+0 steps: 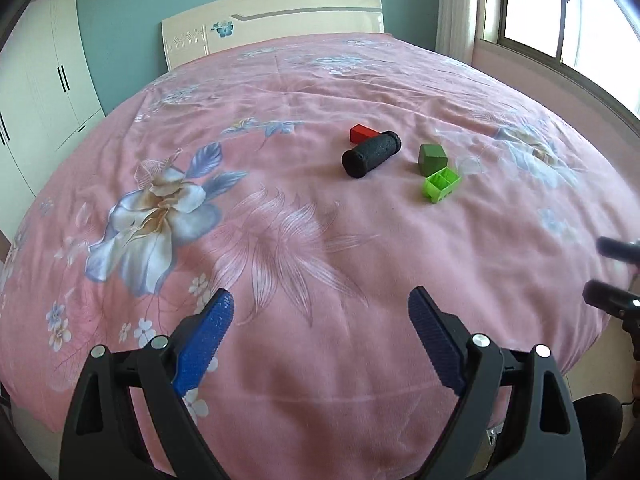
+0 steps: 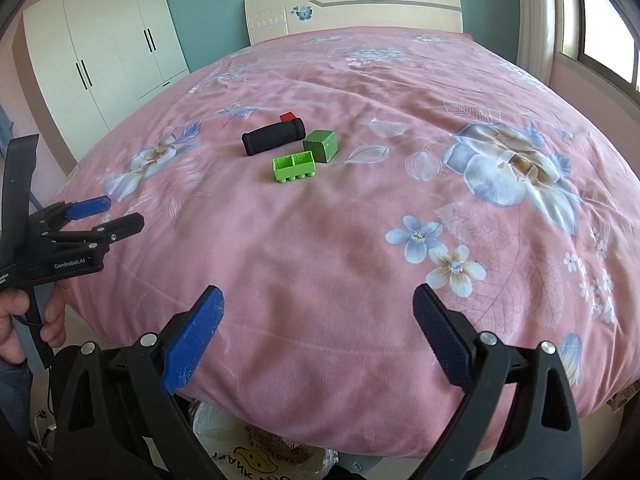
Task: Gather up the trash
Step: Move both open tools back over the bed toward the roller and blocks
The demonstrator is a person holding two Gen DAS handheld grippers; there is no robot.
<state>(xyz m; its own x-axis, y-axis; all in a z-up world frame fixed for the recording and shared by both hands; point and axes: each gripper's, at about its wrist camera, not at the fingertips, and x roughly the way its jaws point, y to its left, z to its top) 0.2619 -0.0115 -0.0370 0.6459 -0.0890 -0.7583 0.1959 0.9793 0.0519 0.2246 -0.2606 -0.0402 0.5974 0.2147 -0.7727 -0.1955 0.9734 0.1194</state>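
Observation:
Four small objects lie together on the pink floral bed: a black foam cylinder (image 1: 370, 154) (image 2: 274, 137), a red block (image 1: 363, 133) (image 2: 288, 117) behind it, a dark green block (image 1: 432, 157) (image 2: 321, 145) and a light green toy brick (image 1: 441, 185) (image 2: 294, 165) lying open side up. My left gripper (image 1: 320, 300) is open and empty over the near part of the bed; it also shows in the right wrist view (image 2: 106, 214). My right gripper (image 2: 318, 296) is open and empty near the bed's foot edge; its dark tips show at the right edge of the left wrist view (image 1: 608, 270).
The bed (image 1: 280, 240) has a cream headboard (image 2: 352, 6) against a teal wall. A white wardrobe (image 2: 100, 48) stands to the left, a window (image 1: 560, 12) to the right. A plastic bag with printed packaging (image 2: 256, 456) lies on the floor below the bed's foot.

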